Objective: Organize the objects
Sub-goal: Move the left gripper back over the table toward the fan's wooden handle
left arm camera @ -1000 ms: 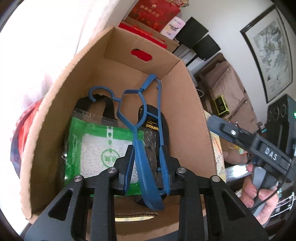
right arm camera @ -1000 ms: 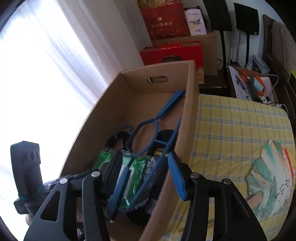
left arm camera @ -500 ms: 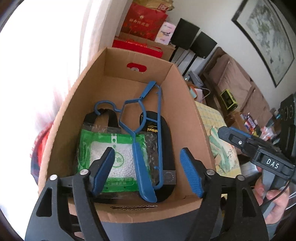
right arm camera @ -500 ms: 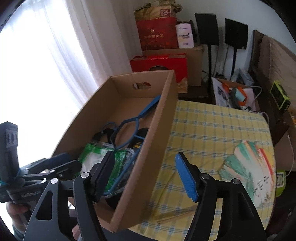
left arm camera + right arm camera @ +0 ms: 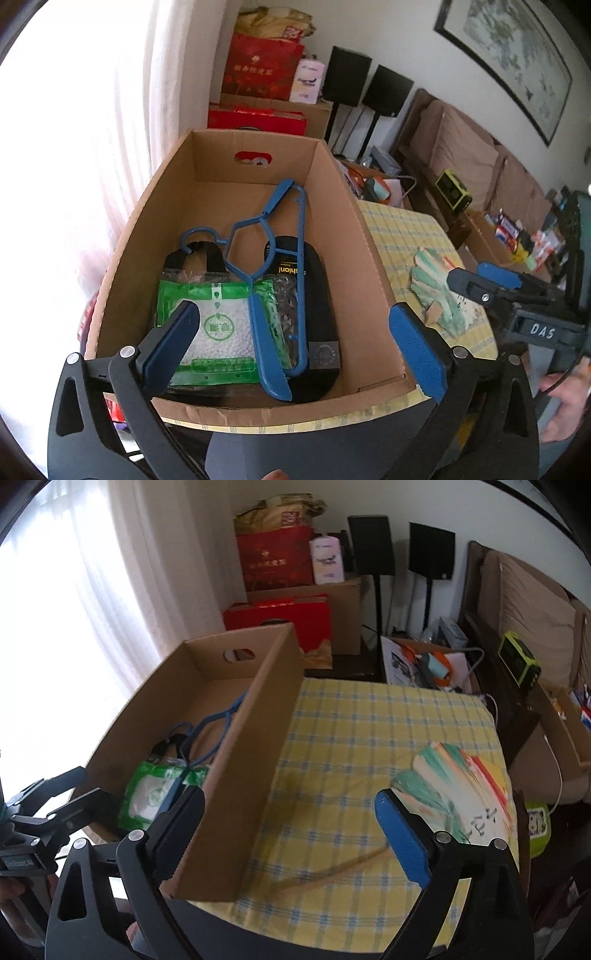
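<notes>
In the cardboard box (image 5: 373, 280) at the left side of the table, a blue hanger (image 5: 266, 291) lies flat across a green-and-white sachet bag (image 5: 218, 325) and a black case (image 5: 317, 295), nothing gripping it; the left gripper (image 5: 295, 339) hovers above the near end of the box with its jaws wide apart and empty; the right gripper (image 5: 291, 834) is likewise spread and empty, held low over the yellow checked tablecloth (image 5: 362, 738) beside the box's outer wall. The one loose item on the cloth is a painted paper fan (image 5: 458, 786), fully unfolded near the table's right edge, its slim wooden handle (image 5: 332, 867) pointing toward the near edge; I judge that collecting it is the step in hand. To do it well, the right gripper should swing toward the fan and take it at the handle or the pivot, not the thin leaf, which would likely crease or tear; close gently, lift clear of the cloth, and carry it over the box wall high enough not to snag the rim; set it down flat on the hanger.
</notes>
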Demonstrator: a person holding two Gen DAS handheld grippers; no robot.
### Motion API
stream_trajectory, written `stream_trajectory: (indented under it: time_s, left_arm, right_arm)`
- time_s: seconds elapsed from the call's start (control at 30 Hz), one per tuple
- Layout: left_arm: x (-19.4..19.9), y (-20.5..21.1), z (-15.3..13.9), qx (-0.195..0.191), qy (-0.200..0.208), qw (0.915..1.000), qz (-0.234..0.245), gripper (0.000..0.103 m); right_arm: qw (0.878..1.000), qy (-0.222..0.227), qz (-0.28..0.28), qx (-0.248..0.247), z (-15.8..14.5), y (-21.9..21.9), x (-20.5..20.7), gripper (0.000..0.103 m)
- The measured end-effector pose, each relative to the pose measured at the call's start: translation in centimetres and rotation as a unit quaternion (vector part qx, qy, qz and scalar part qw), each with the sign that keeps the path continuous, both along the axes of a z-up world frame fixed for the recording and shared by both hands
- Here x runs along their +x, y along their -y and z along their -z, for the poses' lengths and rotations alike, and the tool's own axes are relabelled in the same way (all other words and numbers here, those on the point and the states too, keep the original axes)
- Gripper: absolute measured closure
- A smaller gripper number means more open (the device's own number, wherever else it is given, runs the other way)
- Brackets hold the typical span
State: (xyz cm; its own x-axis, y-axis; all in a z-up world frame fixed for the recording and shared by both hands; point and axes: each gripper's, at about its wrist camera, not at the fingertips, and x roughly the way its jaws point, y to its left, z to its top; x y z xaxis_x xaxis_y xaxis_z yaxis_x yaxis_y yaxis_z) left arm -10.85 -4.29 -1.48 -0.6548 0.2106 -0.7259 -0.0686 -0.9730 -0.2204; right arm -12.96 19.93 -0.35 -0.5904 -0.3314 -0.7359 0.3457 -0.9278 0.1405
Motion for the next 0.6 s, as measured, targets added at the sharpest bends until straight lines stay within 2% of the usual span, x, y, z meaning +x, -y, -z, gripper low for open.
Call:
stream_trajectory:
  time_s: [0.1, 0.23, 0.6]
  left_arm:
    - [0.1, -0.8, 0.1, -0.016, 0.000, 0.9999, 0.001, 0.000]
    - [0.2, -1.4, 0.0, -0.017, -0.001, 0.9999, 0.002, 0.000]
    - [0.7, -4.3, -0.5, -0.027, -0.008, 0.9995, 0.018, 0.000]
  right_arm:
    - [1.000, -0.005, 0.017, 0.017, 0.0, -1.1, 0.3, 0.008]
    - [0.999, -0.016, 0.031, 0.029, -0.1, -2.6, 1.0, 0.008]
    - [0.998, -0.013, 0.048, 0.023, 0.1, -5.6, 1.8, 0.008]
